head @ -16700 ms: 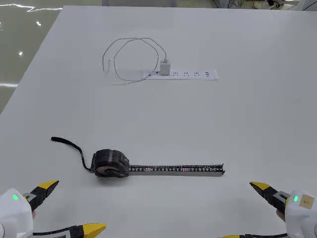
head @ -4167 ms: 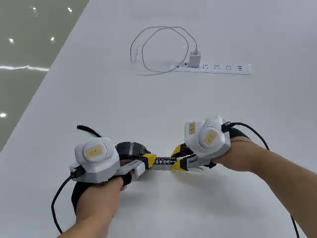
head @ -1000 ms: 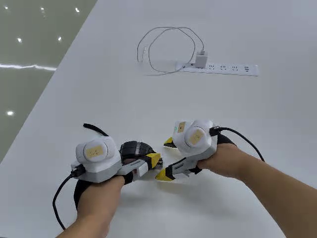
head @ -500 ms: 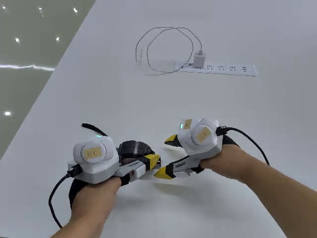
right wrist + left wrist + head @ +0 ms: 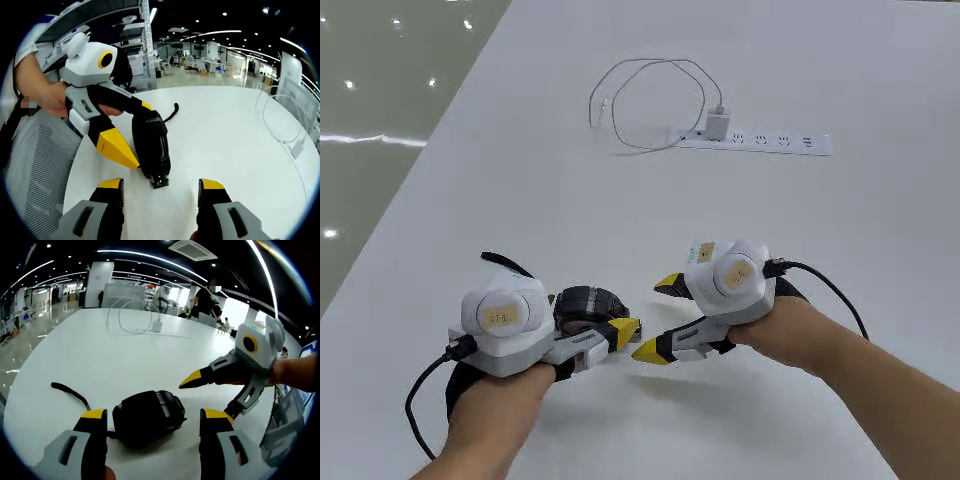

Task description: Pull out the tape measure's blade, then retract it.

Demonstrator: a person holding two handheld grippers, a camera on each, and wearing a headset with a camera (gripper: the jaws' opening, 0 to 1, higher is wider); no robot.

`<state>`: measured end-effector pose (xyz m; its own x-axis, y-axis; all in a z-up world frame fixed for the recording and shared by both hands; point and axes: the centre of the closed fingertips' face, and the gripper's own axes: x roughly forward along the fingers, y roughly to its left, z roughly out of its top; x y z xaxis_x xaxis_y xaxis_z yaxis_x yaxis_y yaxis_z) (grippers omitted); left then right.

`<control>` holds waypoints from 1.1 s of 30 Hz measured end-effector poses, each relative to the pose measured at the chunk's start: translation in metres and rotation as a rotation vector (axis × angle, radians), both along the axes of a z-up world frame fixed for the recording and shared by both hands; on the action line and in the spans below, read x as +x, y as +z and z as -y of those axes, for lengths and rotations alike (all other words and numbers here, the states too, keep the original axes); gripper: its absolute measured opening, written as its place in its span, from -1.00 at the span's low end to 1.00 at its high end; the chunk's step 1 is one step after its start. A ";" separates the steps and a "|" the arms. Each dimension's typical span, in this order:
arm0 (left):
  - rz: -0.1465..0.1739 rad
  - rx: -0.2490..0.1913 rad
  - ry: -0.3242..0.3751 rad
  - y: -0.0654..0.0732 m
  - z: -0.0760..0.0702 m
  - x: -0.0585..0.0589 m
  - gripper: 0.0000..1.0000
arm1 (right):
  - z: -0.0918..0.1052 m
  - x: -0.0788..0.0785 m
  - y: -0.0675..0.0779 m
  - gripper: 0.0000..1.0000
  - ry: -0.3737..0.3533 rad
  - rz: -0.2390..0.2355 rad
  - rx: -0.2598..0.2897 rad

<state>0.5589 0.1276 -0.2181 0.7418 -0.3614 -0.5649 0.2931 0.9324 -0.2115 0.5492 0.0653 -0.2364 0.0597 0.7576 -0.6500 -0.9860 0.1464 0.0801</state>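
Near the front edge of the white counter (image 5: 820, 250) lies the tape measure (image 5: 588, 305), its black case flat and its wrist strap (image 5: 505, 264) trailing off to the left. The blade is wholly wound in, with just the hook (image 5: 160, 181) at the case mouth. So either the pull has not begun or both halves are done, and I cannot tell which. The left gripper (image 5: 154, 413) has its jaws spread wide to either side of the case. It seems to straddle the case rather than pinch it, and I cannot say for certain whether a tip touches. The right gripper (image 5: 655, 316) is also spread open and holds nothing, its jaws pointing at the hook from just beside it. The case is the nearest thing to a container, with the blade coiled inside. Far across the counter a power strip (image 5: 770, 141) has a white charger (image 5: 717, 125) plugged into one socket.
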 end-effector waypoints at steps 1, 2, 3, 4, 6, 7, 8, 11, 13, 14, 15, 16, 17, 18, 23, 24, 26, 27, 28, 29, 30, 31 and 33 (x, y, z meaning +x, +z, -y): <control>0.005 0.003 -0.011 0.001 0.000 -0.001 0.45 | 0.002 0.000 0.002 0.15 -0.004 0.002 0.005; 0.007 0.008 -0.016 0.002 0.000 -0.002 0.45 | 0.003 0.000 0.003 0.15 -0.009 0.004 0.008; 0.009 0.013 -0.024 0.002 0.000 -0.002 0.45 | 0.004 0.000 0.003 0.16 -0.012 0.004 0.008; 0.013 0.014 -0.033 0.003 0.000 -0.004 0.45 | 0.006 0.000 0.003 0.16 -0.016 0.003 0.011; 0.011 0.022 -0.043 0.002 -0.001 -0.005 0.45 | 0.009 -0.001 0.003 0.18 -0.022 0.011 0.009; 0.012 0.021 -0.044 0.002 -0.002 -0.005 0.45 | 0.010 -0.001 0.003 0.18 -0.024 0.008 0.009; 0.014 0.017 -0.045 0.002 -0.002 -0.006 0.45 | 0.010 -0.001 0.003 0.18 -0.027 0.006 0.010; 0.015 0.017 -0.049 0.002 -0.001 -0.006 0.45 | 0.012 -0.001 0.002 0.18 -0.030 0.009 0.008; 0.019 0.017 -0.055 0.003 0.000 -0.007 0.45 | 0.013 -0.002 0.004 0.19 -0.036 0.012 0.013; 0.024 0.021 -0.059 0.004 0.000 -0.007 0.45 | 0.014 -0.002 0.005 0.19 -0.039 0.015 0.016; 0.026 0.024 -0.063 0.004 0.000 -0.007 0.45 | 0.015 -0.002 0.006 0.19 -0.043 0.016 0.018; 0.026 0.026 -0.069 0.004 -0.001 -0.008 0.45 | 0.016 -0.002 0.007 0.20 -0.050 0.017 0.024; 0.027 0.031 -0.074 0.004 -0.001 -0.008 0.45 | 0.017 -0.002 0.009 0.20 -0.057 0.016 0.031; 0.029 0.040 -0.076 0.004 -0.002 -0.009 0.45 | 0.017 -0.002 0.011 0.21 -0.065 0.013 0.044; 0.036 0.047 -0.098 0.005 -0.003 -0.011 0.45 | 0.024 -0.006 0.013 0.26 -0.095 0.014 0.066; 0.039 0.047 -0.104 0.006 -0.003 -0.013 0.45 | 0.027 -0.007 0.013 0.27 -0.100 0.017 0.061; 0.050 0.048 -0.124 0.008 -0.003 -0.015 0.45 | 0.032 -0.009 0.014 0.29 -0.112 0.016 0.065; 0.052 0.049 -0.127 0.008 -0.004 -0.016 0.45 | 0.033 -0.010 0.014 0.30 -0.119 0.014 0.067; 0.052 0.050 -0.133 0.007 -0.004 -0.017 0.45 | 0.034 -0.011 0.013 0.32 -0.124 0.013 0.069; 0.053 0.049 -0.142 0.007 -0.004 -0.019 0.45 | 0.036 -0.013 0.012 0.34 -0.131 0.014 0.067; 0.053 0.052 -0.145 0.006 -0.005 -0.021 0.46 | 0.038 -0.014 0.012 0.35 -0.134 0.015 0.068; 0.057 0.049 -0.153 0.006 -0.006 -0.022 0.47 | 0.040 -0.015 0.013 0.38 -0.141 0.014 0.071; 0.059 0.046 -0.156 0.007 -0.008 -0.024 0.49 | 0.042 -0.016 0.014 0.39 -0.151 0.017 0.074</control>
